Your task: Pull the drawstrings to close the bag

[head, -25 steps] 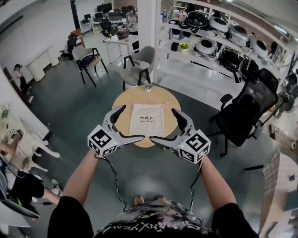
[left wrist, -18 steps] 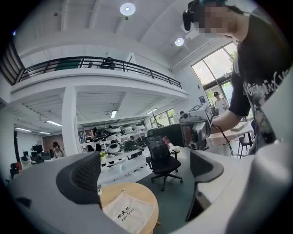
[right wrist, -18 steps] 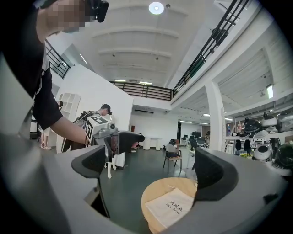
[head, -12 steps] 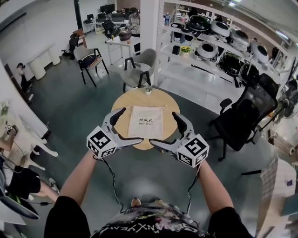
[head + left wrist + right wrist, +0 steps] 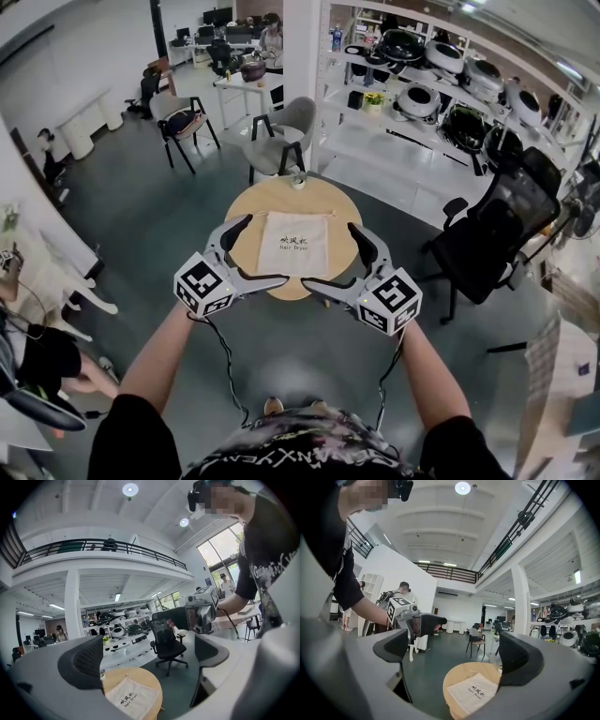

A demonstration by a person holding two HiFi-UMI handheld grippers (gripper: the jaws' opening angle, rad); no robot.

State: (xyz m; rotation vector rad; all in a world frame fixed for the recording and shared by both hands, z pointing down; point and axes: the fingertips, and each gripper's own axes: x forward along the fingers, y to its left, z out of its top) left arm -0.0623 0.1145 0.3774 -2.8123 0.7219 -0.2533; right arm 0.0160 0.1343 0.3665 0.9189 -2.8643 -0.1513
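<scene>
The bag lies flat mid-table, its long axis running away from the person. Bare wood rims it. The left gripper and right gripper hang above, jaws wide apart and empty.

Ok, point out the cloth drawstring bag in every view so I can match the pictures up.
Head view: the bag lies flat at picture centre, on the round table.
Left gripper view: the bag is at the bottom edge, left of centre.
Right gripper view: the bag is near the bottom, right of centre.
Shared landmark: the round table under it shows in all three.
</scene>
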